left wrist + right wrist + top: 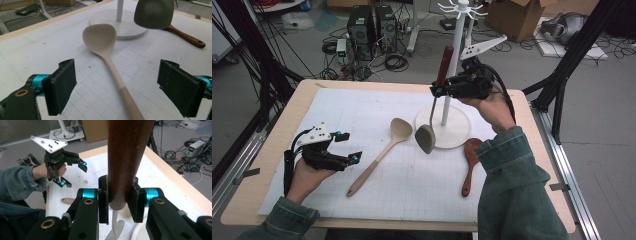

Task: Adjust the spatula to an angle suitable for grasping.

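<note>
My right gripper [438,90] is shut on the dark wooden handle [127,157] of a grey-bowled spoon [425,138]. The spoon hangs bowl down, just above the white grid mat [337,110], at the left rim of the white hook stand's round base [457,134]. A beige spoon [384,150] lies diagonally on the mat, its bowl towards the stand. My left gripper [350,146] stands open at the mat's left, low over the mat, with the beige spoon's handle [117,80] on the mat between its jaws and its pads [61,86] clear of it.
A brown wooden spoon [471,157] lies on the mat to the right of the stand's base, partly under my right sleeve. The stand's pole [455,55] rises to hooks at the top. Beyond the table are computer towers [372,25], cables and a cardboard box [517,17].
</note>
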`<state>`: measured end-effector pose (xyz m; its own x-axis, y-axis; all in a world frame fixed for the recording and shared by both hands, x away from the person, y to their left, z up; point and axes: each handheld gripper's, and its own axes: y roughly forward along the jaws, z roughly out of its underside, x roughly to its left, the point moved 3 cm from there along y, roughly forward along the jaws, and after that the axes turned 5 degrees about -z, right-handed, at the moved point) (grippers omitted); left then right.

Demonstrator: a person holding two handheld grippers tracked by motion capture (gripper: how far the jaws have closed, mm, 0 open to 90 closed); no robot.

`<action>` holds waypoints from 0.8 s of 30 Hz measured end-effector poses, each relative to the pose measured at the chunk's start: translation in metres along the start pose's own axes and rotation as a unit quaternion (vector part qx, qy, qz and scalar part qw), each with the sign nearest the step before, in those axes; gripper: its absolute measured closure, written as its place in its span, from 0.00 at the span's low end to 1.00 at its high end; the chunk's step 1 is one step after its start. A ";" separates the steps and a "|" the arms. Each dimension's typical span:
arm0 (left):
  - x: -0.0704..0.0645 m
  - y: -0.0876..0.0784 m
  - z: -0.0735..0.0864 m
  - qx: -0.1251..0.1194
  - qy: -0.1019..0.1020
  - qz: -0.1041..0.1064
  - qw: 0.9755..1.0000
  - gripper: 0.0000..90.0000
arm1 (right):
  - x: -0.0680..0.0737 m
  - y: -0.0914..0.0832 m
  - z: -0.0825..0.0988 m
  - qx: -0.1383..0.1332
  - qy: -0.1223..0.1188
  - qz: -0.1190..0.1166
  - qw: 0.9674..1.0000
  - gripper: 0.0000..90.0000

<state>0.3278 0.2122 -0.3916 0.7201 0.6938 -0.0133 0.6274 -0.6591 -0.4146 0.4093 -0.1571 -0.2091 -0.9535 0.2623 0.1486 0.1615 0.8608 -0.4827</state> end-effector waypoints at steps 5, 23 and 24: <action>0.005 -0.001 0.003 0.001 -0.005 -0.009 1.000 0.15 | -0.005 -0.001 -0.009 0.010 0.000 0.010 1.000 0.82; 0.009 -0.003 0.004 0.002 -0.008 -0.008 1.000 0.15 | -0.021 -0.001 -0.039 0.009 0.028 0.055 0.998 0.82; 0.009 -0.003 0.003 0.001 -0.008 -0.008 1.000 0.15 | -0.023 -0.002 -0.041 0.010 0.029 0.056 0.998 0.82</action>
<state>0.3314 0.2209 -0.3938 0.7048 0.7091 -0.0209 0.6385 -0.6469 -0.4170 0.4408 -0.1470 -0.1765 -0.9134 0.3816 0.1418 0.2610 0.8163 -0.5153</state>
